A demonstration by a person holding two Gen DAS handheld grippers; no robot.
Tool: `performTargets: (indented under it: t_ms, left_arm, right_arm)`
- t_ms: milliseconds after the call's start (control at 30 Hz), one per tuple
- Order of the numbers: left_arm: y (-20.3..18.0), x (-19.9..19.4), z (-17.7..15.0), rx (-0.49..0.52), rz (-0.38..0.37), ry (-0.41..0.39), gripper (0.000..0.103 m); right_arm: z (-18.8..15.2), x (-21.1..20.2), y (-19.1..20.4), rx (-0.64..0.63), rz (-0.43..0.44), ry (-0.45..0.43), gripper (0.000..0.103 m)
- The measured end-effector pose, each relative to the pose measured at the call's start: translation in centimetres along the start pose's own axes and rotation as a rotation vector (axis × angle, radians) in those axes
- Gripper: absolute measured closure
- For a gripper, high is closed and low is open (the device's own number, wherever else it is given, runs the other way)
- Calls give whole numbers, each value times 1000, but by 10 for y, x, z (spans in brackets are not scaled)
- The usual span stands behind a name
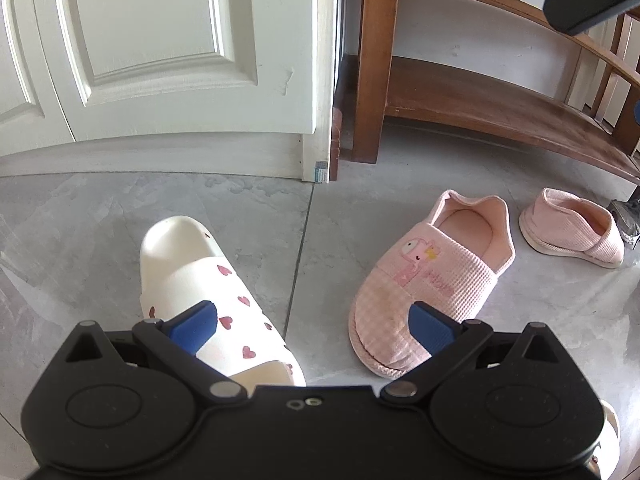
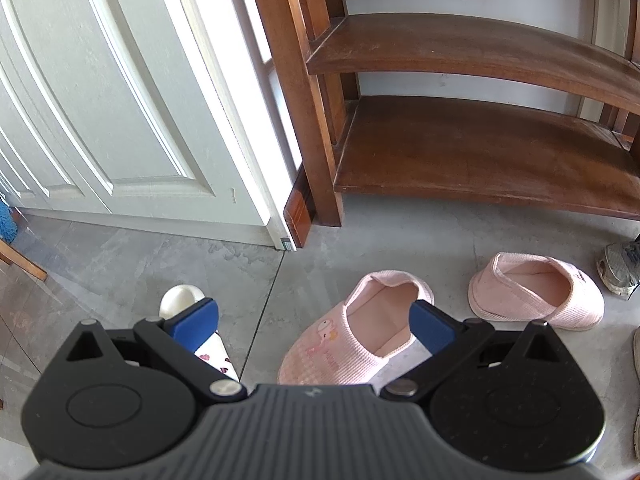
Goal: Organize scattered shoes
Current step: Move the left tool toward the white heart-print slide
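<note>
Lower centre of both views: left gripper (image 1: pixel 312 328) and right gripper (image 2: pixel 312 328), fingers spread, empty. Advised: straddle pink slipper (image 2: pixel 348 344) at its heel rim, lift level to rack shelf (image 2: pixel 480 168).

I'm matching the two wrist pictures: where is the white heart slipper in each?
Left wrist: heart slipper lies lower left of centre, toe partly under the left tongs.
Right wrist: heart slipper, lower left, mostly hidden behind the right tongs.
Shared landmark: the white door's bottom corner.

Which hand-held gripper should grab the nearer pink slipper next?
Probably the right hand-held gripper: it is open, and the nearer pink slipper sits between its fingers. The open left hand-held gripper is nearer the heart-print white slipper.
</note>
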State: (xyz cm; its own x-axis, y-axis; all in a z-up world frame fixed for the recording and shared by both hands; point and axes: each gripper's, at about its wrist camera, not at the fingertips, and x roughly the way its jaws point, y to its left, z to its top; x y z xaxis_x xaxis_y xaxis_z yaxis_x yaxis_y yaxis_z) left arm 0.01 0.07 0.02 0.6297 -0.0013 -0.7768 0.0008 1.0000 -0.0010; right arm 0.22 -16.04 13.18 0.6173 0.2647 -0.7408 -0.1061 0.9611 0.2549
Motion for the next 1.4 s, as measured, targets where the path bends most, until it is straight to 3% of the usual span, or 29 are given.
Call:
performTargets:
  t_ms: [1400]
  left_arm:
    - [9, -5, -5, 30, 16, -45, 1]
  right_arm:
    - [3, 2, -1, -4, 13, 1, 0]
